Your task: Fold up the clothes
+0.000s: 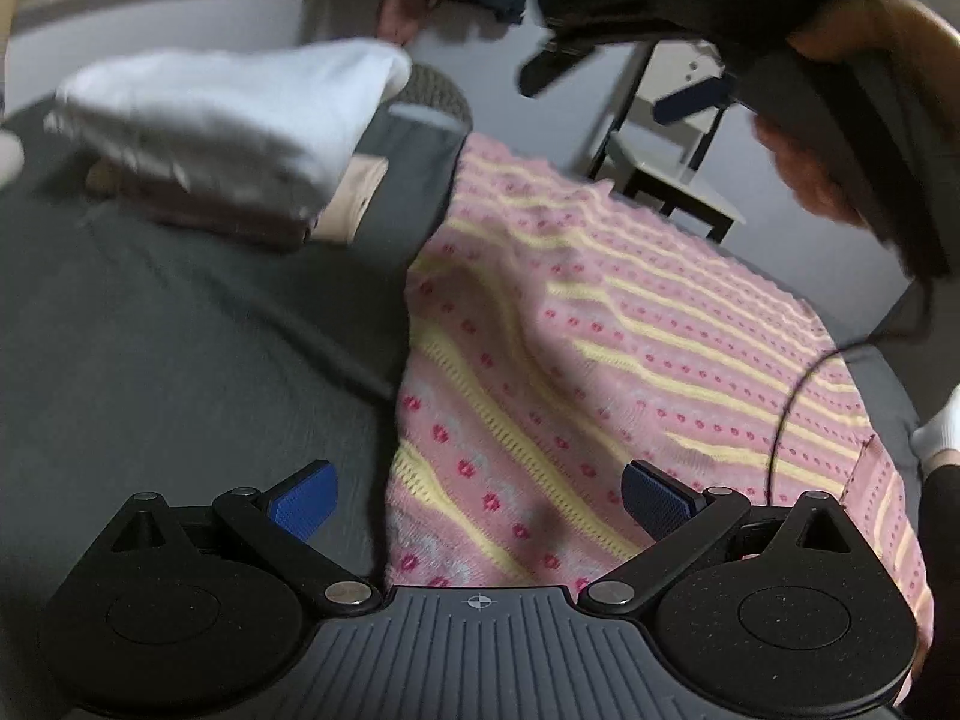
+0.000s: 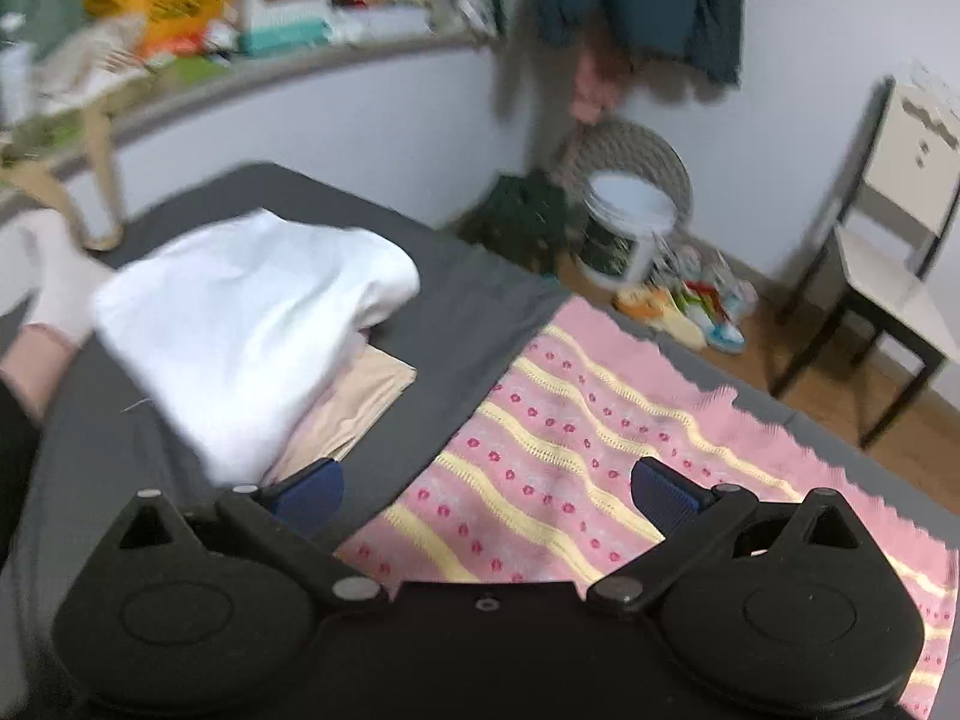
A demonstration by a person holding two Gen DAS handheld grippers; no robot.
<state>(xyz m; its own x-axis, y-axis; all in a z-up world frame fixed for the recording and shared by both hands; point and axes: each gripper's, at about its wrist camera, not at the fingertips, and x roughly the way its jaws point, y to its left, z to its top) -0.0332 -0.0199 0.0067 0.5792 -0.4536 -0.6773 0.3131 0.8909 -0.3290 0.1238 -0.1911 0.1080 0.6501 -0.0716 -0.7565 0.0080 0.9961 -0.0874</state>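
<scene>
Fingers [image 1: 303, 501] of both grippers spread, grasping nothing. Pink knit garment [image 2: 600, 438] lies flat on the bed [image 2: 468, 312], beside a folded stack topped by a white garment [image 2: 252, 324]; pink piece unfolded.

Soft, even indoor light, rather dim, with no glare. Both fisheye views bend straight lines and darken to black at the corners. Motion blur smears the white cloth [image 1: 228, 120], the cluttered shelf [image 2: 210, 18] and the far wall; the pink blanket [image 2: 600, 450] shows only faint shadows
</scene>
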